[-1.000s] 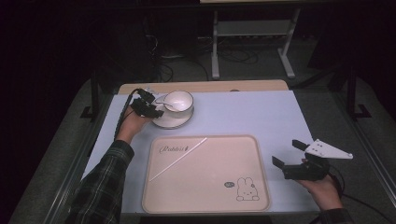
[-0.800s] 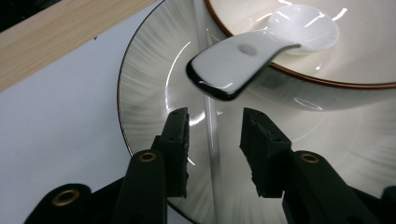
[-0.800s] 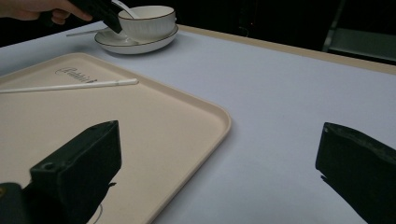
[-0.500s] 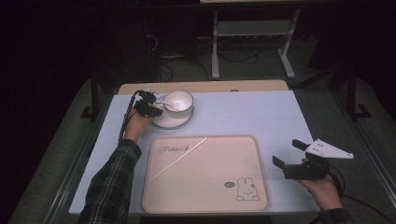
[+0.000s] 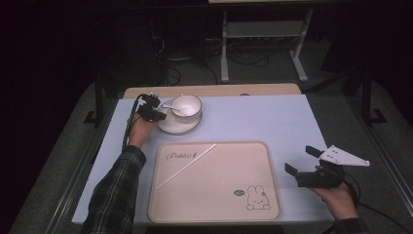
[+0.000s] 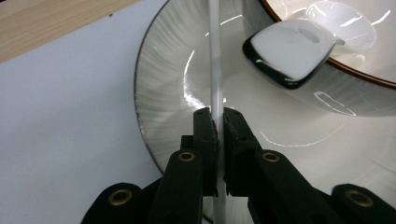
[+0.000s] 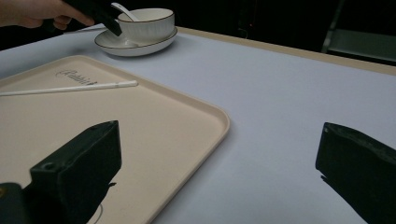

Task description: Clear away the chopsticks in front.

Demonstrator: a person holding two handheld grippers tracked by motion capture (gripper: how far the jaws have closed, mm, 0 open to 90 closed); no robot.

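**Left gripper pinching a white chopstick over the saucer**

Seen from above: left gripper (image 5: 155, 113) at the left rim of a white saucer (image 5: 168, 127), jaws just closed and now clamped on a thin white chopstick (image 6: 215, 70) lying across the saucer. In the left gripper view, stick running straight up between the black pads. White bowl (image 5: 186, 106) on the saucer, white spoon (image 6: 292, 51) resting in it. Second white chopstick (image 5: 186, 165) lying diagonally on the pink tray (image 5: 214, 214), well apart from the saucer. Right gripper (image 5: 303, 164) held beside the tray's right edge, jaws spread wide, nothing between them.
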